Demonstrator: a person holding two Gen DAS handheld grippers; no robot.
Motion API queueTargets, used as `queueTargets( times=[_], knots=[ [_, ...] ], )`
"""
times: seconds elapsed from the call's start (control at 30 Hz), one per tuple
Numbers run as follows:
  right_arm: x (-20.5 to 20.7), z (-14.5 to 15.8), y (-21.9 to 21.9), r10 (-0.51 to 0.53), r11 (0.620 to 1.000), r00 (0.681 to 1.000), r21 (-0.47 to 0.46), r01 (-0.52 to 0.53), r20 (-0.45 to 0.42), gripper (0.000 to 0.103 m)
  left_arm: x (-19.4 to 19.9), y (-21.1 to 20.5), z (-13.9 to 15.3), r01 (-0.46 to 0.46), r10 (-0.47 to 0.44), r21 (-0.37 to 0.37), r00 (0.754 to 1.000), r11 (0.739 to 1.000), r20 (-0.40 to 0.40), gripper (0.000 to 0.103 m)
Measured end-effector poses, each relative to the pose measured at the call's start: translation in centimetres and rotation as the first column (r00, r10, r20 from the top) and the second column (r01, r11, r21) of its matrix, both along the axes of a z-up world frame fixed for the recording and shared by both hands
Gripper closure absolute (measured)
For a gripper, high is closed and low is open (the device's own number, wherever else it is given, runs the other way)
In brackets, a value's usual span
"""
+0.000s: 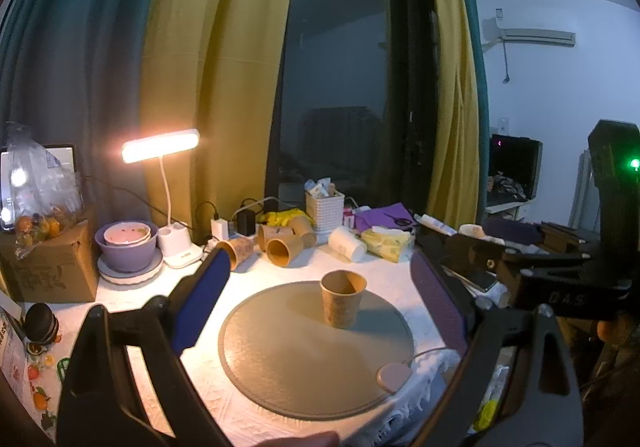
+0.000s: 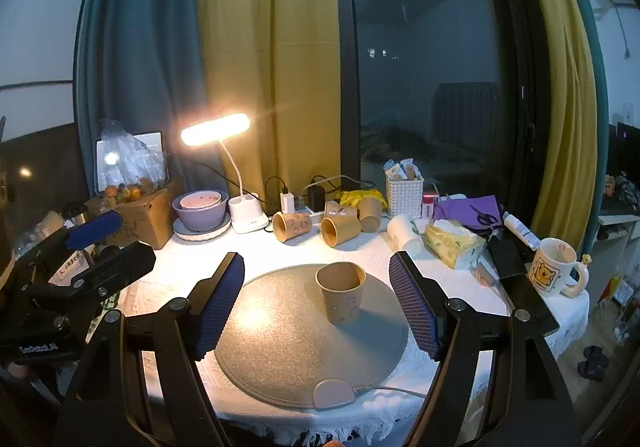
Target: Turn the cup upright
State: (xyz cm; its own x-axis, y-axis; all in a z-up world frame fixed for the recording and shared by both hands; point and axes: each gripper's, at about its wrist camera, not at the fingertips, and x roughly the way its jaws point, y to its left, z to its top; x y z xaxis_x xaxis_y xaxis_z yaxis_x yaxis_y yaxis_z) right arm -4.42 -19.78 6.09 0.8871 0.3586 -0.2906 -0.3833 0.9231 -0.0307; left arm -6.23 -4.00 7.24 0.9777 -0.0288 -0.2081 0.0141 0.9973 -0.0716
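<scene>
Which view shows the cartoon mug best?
The right wrist view: the mug stands in full at the table's right edge, handle and print clear. The left wrist view shows only its rim behind the right hand-held gripper.

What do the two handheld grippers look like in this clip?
Both are black frames with silver screws at the pivots. The right gripper carries ribbed blue-purple pads on its jaws; the left gripper has the same pads. White lettering marks each body, and a green light glows on the right one.
</scene>
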Motion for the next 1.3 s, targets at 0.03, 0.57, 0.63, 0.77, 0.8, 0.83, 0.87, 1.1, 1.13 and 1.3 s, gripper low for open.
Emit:
queueTargets(
  times=[0.03,0.57,0.63,0.77,0.8,0.83,0.87,1.1,1.13,1.3],
  knots=[
    [-0.02,0.03,-0.01,0.000,1.000,1.000,0.000,0.000,-0.001,0.025,0.00,-0.01,0.00,0.000,0.000,0.000,1.000,1.000,0.000,0.011],
    [0.16,-0.04,0.09,0.001,1.000,1.000,-0.005,-0.001,-0.006,0.025,-0.05,0.06,0.02,0.001,-0.001,-0.001,1.000,1.000,0.000,0.011],
    [0.21,-0.08,0.09,0.002,1.000,1.000,-0.005,-0.002,-0.005,0.025,-0.04,0.06,0.03,0.001,-0.001,-0.001,1.000,1.000,0.000,0.011],
    [0.23,-0.11,0.12,0.002,1.000,1.000,-0.004,-0.002,-0.006,0.025,-0.05,0.06,0.03,0.001,-0.001,-0.001,1.000,1.000,-0.001,0.011],
    [0.21,-0.11,0.12,0.001,1.000,1.000,-0.005,-0.001,-0.006,0.025,-0.05,0.05,0.03,0.001,-0.001,-0.001,1.000,1.000,0.000,0.011],
    [0.20,-0.10,0.12,0.001,1.000,1.000,-0.005,-0.001,-0.006,0.025,-0.05,0.04,0.03,0.001,-0.001,-0.001,1.000,1.000,0.000,0.011],
    [0.20,-0.08,0.10,0.002,1.000,1.000,-0.004,-0.002,-0.006,0.025,-0.08,-0.03,-0.04,0.002,-0.002,-0.001,1.000,1.000,0.000,0.011],
    [0.22,-0.13,0.12,0.002,1.000,1.000,-0.006,-0.002,-0.007,0.025,-0.10,-0.10,-0.02,0.000,0.000,-0.002,1.000,1.000,-0.001,0.011],
    [0.22,-0.16,0.15,0.002,1.000,1.000,-0.006,-0.002,-0.007,0.025,-0.08,-0.11,-0.01,0.000,0.000,-0.002,1.000,1.000,-0.001,0.011],
    [0.26,-0.15,0.13,0.002,1.000,1.000,-0.007,-0.002,-0.007,0.025,-0.07,-0.10,0.01,0.000,0.000,-0.002,1.000,1.000,-0.001,0.011]
  ],
)
